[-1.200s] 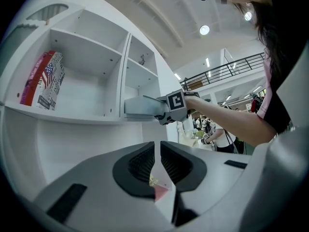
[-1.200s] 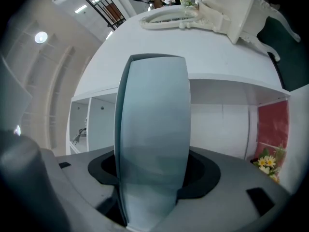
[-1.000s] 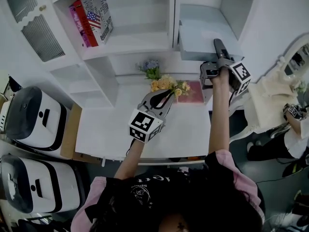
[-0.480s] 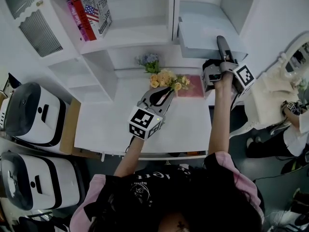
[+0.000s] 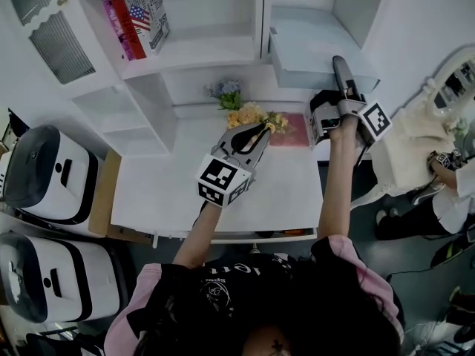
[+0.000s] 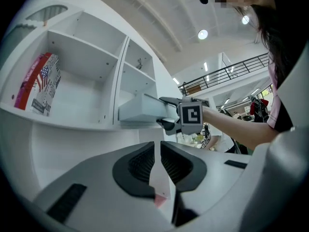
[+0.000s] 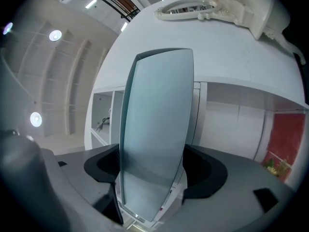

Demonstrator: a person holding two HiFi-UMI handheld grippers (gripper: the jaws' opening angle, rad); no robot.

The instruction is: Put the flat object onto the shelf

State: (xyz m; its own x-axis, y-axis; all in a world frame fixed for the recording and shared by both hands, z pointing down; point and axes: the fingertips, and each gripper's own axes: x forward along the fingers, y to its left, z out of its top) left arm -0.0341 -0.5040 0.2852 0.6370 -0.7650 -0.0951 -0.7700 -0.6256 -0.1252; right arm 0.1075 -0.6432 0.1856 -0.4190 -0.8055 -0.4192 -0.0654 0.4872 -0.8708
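The flat object is a pale blue-grey box [image 5: 315,47] lying on the ledge of the white shelf's right compartment [image 5: 356,2], its near end sticking out over the front edge. My right gripper [image 5: 339,67] is at that near end. In the right gripper view the box [image 7: 157,124] stands between the jaws, which are opening, and the pads no longer clearly press it. My left gripper [image 5: 261,130] hovers over the desk near the flowers, shut with nothing held. The left gripper view shows the box [image 6: 140,109] and the right gripper [image 6: 169,122] ahead.
Upright books [image 5: 137,17] stand in the left shelf compartment. A bunch of flowers [image 5: 252,115] and a pink mat [image 5: 295,136] lie at the back of the white desk [image 5: 171,191]. White appliances [image 5: 44,173] sit at the left, and another person [image 5: 449,184] at the right.
The box and the right gripper stay at the shelf ledge. The left gripper has drifted slightly toward the flowers, and the whole view has shifted a little.
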